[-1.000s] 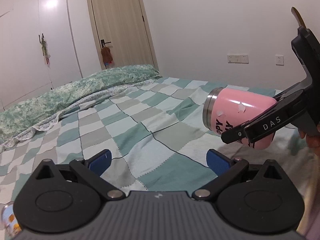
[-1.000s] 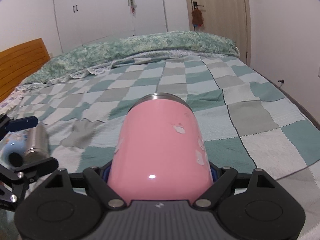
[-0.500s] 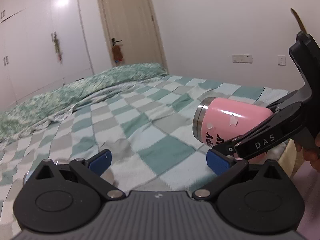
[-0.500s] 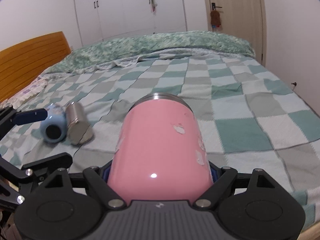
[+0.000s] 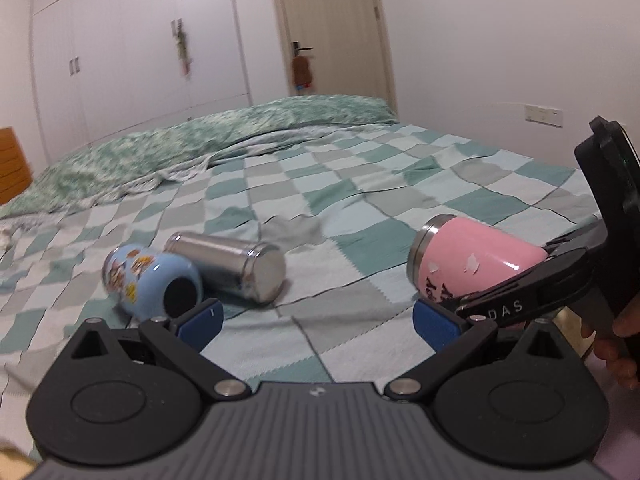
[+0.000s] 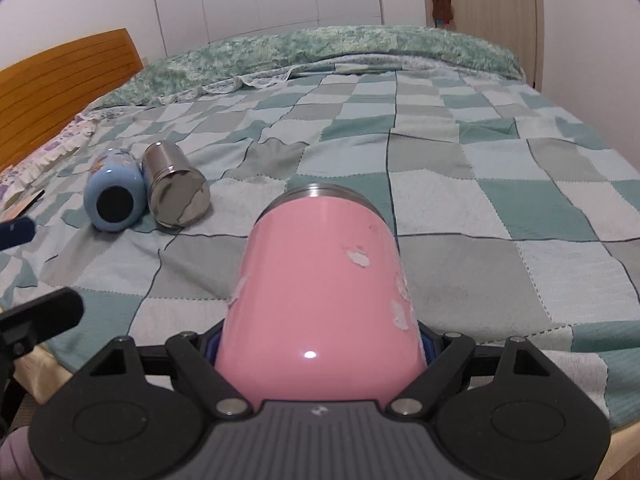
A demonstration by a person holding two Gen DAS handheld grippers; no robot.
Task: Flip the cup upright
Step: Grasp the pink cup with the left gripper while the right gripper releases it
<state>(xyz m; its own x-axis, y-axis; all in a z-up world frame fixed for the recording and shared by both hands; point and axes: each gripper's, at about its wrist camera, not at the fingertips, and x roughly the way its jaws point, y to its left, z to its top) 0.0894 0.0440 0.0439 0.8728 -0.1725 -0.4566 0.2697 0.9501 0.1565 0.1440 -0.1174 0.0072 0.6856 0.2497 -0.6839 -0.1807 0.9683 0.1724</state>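
Note:
My right gripper (image 6: pixel 320 344) is shut on a pink cup (image 6: pixel 320 304) with a steel rim and chipped paint. It holds the cup on its side above the bed's near edge, rim pointing away. The cup also shows at the right of the left wrist view (image 5: pixel 472 264), with the right gripper (image 5: pixel 460 304) clamped around it. My left gripper (image 5: pixel 316 320) is open and empty, low over the bed. A blue cartoon cup (image 5: pixel 150 280) and a steel cup (image 5: pixel 236 266) lie on their sides just ahead of its left finger; both show in the right wrist view, blue cup (image 6: pixel 114 196), steel cup (image 6: pixel 174 190).
The bed has a green and grey checked blanket (image 6: pixel 460 208) and a rumpled green quilt (image 6: pixel 320 48) at the far end. A wooden headboard (image 6: pixel 60 84) stands at the left. White wardrobes and a door stand behind the bed.
Both grippers have pulled back and turned left, so the blue and steel cups have come into the left wrist view. The pink cup stays gripped on its side.

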